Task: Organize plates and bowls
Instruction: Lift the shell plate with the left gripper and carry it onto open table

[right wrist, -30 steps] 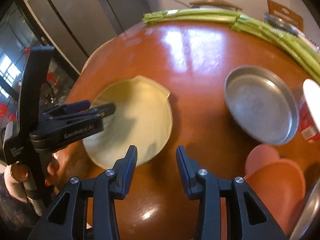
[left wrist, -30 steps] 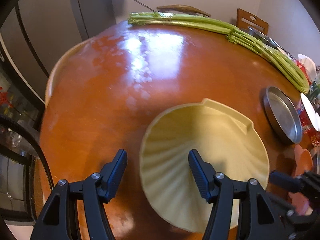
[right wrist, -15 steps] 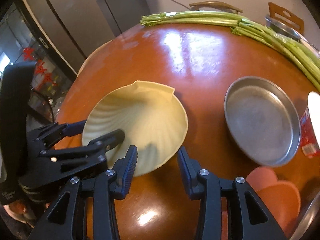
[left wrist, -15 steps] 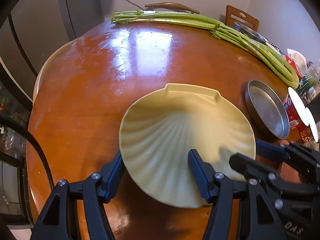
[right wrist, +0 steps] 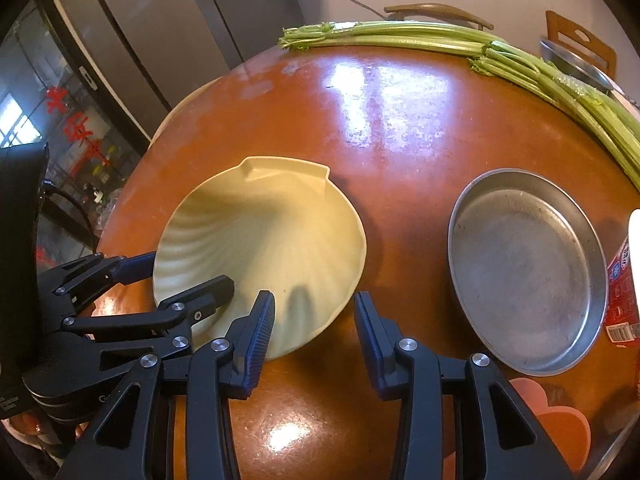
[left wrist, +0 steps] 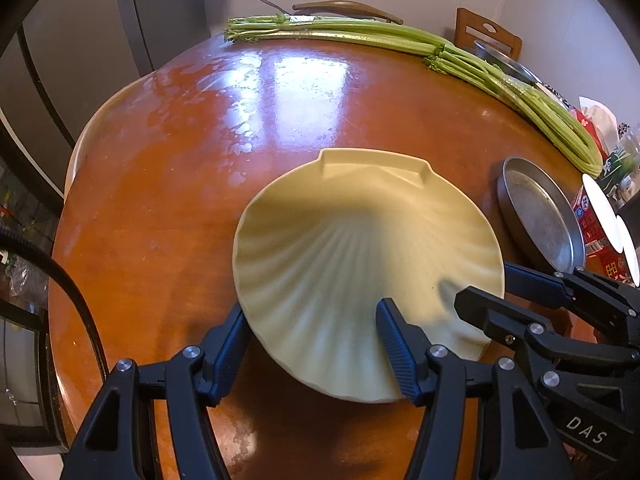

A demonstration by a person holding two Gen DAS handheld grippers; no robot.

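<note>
I've got the shell plate (left wrist: 360, 256) sitting on the table (left wrist: 168, 208), hinge end pointing away toward the celery (left wrist: 500, 72). Left gripper (left wrist: 312, 348) is wide open straddling its near rim, right gripper (right wrist: 314, 332) open too. Its near edge hides behind fingers.

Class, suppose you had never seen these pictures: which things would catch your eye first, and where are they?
First, the pale yellow shell-shaped ribbed plate near the front of the glossy reddish-brown round table, with both open grippers' fingers at its near rim. Next, the round metal pan to its right, and the long green celery stalks along the far edge.
</note>
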